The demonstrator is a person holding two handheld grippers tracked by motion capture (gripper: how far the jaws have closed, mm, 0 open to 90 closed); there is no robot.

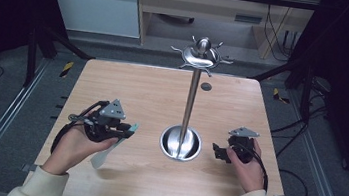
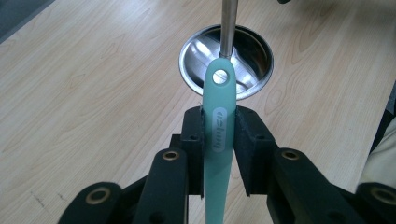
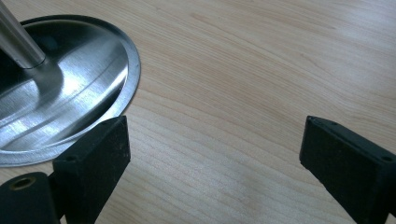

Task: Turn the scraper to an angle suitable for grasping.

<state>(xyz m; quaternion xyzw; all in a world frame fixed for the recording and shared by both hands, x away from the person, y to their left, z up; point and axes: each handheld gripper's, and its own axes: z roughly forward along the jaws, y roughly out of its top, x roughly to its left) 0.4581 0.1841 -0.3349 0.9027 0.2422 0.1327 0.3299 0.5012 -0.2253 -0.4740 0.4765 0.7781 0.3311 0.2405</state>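
Note:
A utensil with a teal handle (image 2: 218,154) and a pale blade (image 1: 101,157) is pinched in my left gripper (image 1: 128,130), whose jaws are shut on the handle. The handle's end, with its hanging hole, points toward the round base (image 2: 226,60) of a steel hook stand (image 1: 191,100). The blade hangs down toward the table's near side. At the top of the stand's pole sits a ring of hooks (image 1: 201,56). On the other side of the base (image 3: 60,93), my right gripper (image 1: 216,151) hovers low over the wood, open, with nothing between its jaws.
The wooden table (image 1: 138,88) carries a small dark round spot (image 1: 206,87) behind the stand. Both of the person's hands rest over the near half. Metal rails (image 1: 3,122) and cables lie on the floor at both sides.

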